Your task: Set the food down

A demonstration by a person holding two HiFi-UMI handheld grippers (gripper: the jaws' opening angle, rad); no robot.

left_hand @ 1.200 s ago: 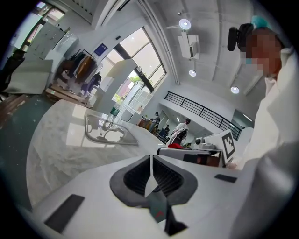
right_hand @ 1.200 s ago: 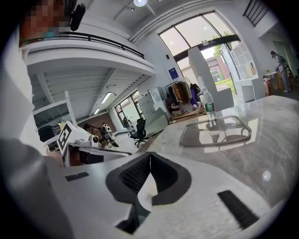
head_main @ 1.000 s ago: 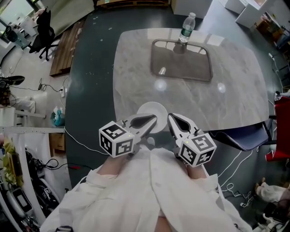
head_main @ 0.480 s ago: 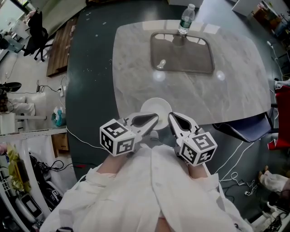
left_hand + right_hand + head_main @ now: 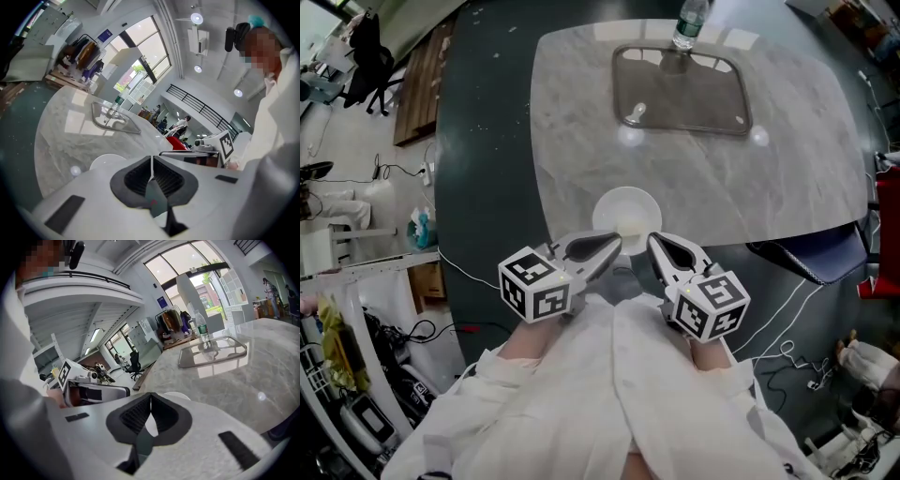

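A white round plate [image 5: 626,212] lies on the marble table [image 5: 581,122] near its front edge; it also shows as a pale disc [image 5: 107,162] in the left gripper view. No food is visible on it or in either gripper. My left gripper [image 5: 615,246] is shut with nothing between its jaws, its tips just short of the plate's near rim. My right gripper [image 5: 654,244] is shut and empty too, beside the left one. In the right gripper view the closed jaw tips [image 5: 151,397] point toward the plate [image 5: 176,395].
A grey rectangular tray [image 5: 682,92] lies at the far side of the table, with a water bottle [image 5: 689,24] standing at its back edge. A blue chair [image 5: 811,260] is tucked under the table's right front. Cables run over the dark floor [image 5: 487,197].
The head view has shifted so the table and plate sit higher and nearer. Both grippers stay shut and keep their places side by side.
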